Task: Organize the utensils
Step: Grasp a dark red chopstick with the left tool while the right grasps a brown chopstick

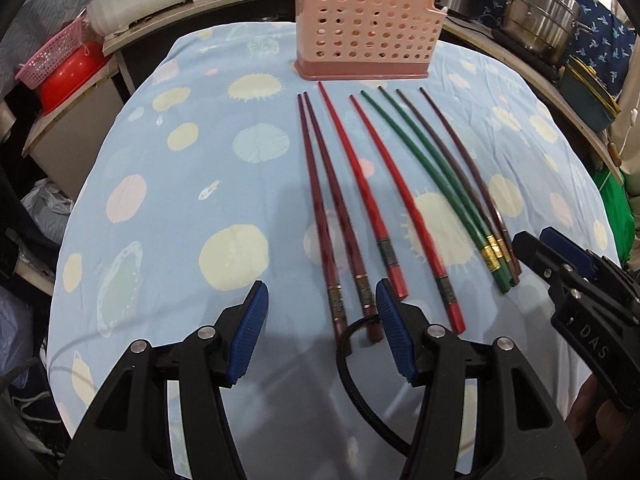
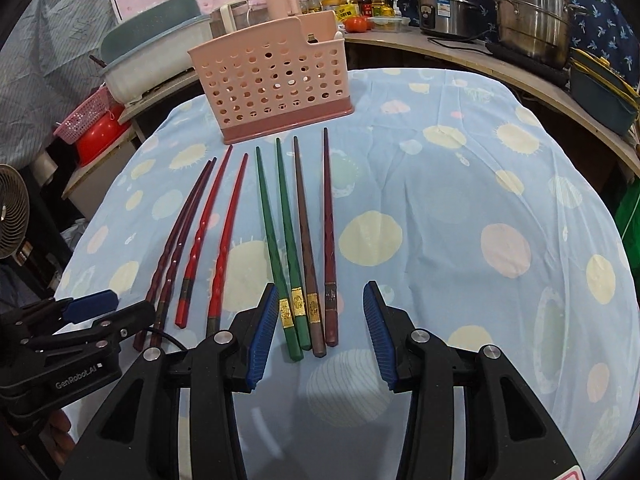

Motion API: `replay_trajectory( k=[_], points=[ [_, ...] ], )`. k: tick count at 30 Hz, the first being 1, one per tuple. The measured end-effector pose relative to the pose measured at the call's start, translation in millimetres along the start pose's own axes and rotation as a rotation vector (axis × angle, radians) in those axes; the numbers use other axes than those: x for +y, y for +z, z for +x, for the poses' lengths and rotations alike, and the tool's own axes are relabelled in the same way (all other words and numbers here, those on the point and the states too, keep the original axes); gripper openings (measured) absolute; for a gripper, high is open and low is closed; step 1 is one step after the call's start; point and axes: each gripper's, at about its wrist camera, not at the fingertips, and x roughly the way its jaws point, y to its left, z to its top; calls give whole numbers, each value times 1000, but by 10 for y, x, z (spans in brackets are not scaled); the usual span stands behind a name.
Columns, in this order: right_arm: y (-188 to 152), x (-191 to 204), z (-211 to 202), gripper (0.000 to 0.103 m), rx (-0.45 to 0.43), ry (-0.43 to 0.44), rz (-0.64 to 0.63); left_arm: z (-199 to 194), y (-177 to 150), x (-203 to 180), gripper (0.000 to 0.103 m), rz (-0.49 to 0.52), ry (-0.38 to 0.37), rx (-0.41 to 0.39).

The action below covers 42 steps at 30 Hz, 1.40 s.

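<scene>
Several chopsticks lie side by side on the blue patterned tablecloth (image 1: 180, 208), tips toward a pink perforated utensil holder (image 1: 368, 24) at the far edge. From the left: a dark maroon pair (image 1: 320, 200), a red pair (image 1: 384, 200), a green pair (image 1: 436, 184), a brown pair (image 1: 468, 168). In the right wrist view the holder (image 2: 272, 80) stands beyond the green pair (image 2: 280, 240) and brown pair (image 2: 316, 240). My left gripper (image 1: 322, 300) is open and empty, just before the maroon handles. My right gripper (image 2: 320, 304) is open and empty over the green and brown handles.
Steel pots (image 2: 528, 8) and a rice cooker (image 2: 448, 8) stand on a counter at the back right. A white-and-blue basin (image 2: 156, 52), a pink basket and a red bowl (image 2: 96, 132) sit at the back left. The table drops off on both sides.
</scene>
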Motion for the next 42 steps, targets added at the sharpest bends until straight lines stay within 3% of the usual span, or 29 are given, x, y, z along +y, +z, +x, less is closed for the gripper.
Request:
replay_trajectory(
  k=[4, 9, 21, 26, 28, 31, 42],
  points=[
    [44, -13, 89, 36, -3, -11, 2, 51, -6, 70, 53, -25, 14, 3],
    [102, -44, 204, 22, 9, -16, 9, 58, -1, 112, 53, -34, 29, -1],
    [87, -71, 356, 11, 35, -27, 4, 85, 6, 117, 49, -12, 20, 1],
    [73, -30, 355, 10, 29, -46, -24, 109, -13, 110, 34, 6, 43, -2],
    [68, -35, 355, 7, 29, -40, -20, 104, -8, 119, 19, 6, 38, -5],
    [66, -34, 349, 7, 31, -40, -24, 96, -11, 114, 10, 13, 31, -8],
    [167, -28, 50, 7, -24, -20, -24, -143, 140, 110, 7, 10, 11, -52]
  ],
)
